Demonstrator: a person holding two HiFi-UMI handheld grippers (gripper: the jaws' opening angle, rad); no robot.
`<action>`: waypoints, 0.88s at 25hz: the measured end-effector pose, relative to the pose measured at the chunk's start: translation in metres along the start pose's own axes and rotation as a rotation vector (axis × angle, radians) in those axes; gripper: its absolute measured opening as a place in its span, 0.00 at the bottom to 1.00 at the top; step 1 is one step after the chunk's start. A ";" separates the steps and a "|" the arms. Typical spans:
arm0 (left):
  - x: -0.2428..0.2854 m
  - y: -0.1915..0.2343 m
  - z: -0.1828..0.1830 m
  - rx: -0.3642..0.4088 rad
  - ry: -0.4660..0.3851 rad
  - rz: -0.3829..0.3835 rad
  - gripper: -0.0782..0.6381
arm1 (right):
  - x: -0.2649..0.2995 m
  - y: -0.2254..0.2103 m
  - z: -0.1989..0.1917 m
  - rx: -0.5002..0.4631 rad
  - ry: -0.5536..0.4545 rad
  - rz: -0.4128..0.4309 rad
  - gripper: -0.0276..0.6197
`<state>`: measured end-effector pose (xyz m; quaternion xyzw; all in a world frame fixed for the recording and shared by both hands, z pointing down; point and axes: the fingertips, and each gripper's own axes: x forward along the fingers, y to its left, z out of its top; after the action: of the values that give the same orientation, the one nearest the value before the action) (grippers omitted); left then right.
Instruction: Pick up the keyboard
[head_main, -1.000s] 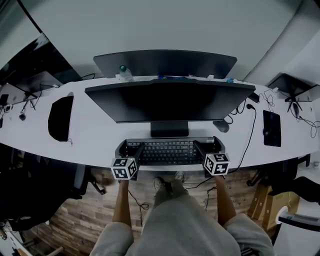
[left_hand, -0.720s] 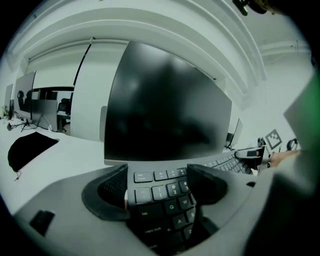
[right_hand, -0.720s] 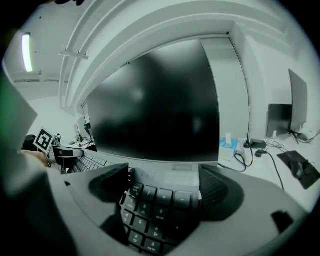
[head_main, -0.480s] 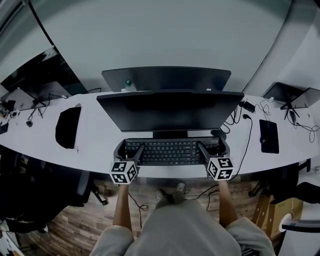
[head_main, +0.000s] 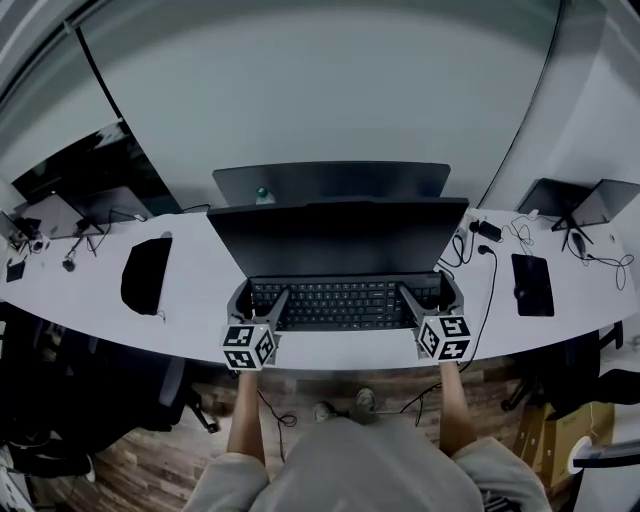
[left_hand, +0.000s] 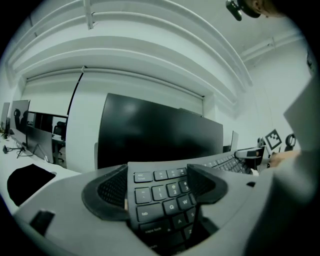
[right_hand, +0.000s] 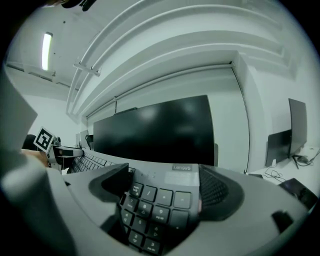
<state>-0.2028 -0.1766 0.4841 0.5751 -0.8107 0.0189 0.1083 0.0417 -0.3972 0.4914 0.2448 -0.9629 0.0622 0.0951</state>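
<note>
- Left claw is clamping onto the left end of the keyboard. The jaws are pressing on the near and far edges, and the tab/Q/A key columns are sitting between them.
- Right claw is clamping onto the right end the same way. The numpad keys are sitting between its jaws, with the Lenovo badge just past them.
- The keyboard is spanning straight from one claw to the other and sitting roughly level. I can't tell whether its underside is touching the desk.
- The monitor is standing just beyond both claws. In the head view its lower edge is covering the keyboard's far edge.
- A black pad is lying well outboard of the left claw.
- A dark flat slab and loose cables are lying outboard of the right claw, clear of it.
- Each claw's marker cube is hanging over the desk's near edge, on the person's side.
</note>
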 end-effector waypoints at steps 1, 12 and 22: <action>-0.001 -0.002 0.005 0.006 -0.009 -0.001 0.58 | -0.002 0.000 0.004 -0.002 -0.010 -0.001 0.69; -0.012 0.001 0.036 0.018 -0.079 0.005 0.58 | -0.006 0.008 0.041 -0.045 -0.079 0.007 0.69; -0.012 0.003 0.035 0.022 -0.080 0.011 0.58 | -0.003 0.010 0.039 -0.043 -0.080 0.010 0.69</action>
<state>-0.2074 -0.1696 0.4474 0.5722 -0.8172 0.0052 0.0695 0.0341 -0.3938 0.4519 0.2401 -0.9683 0.0321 0.0614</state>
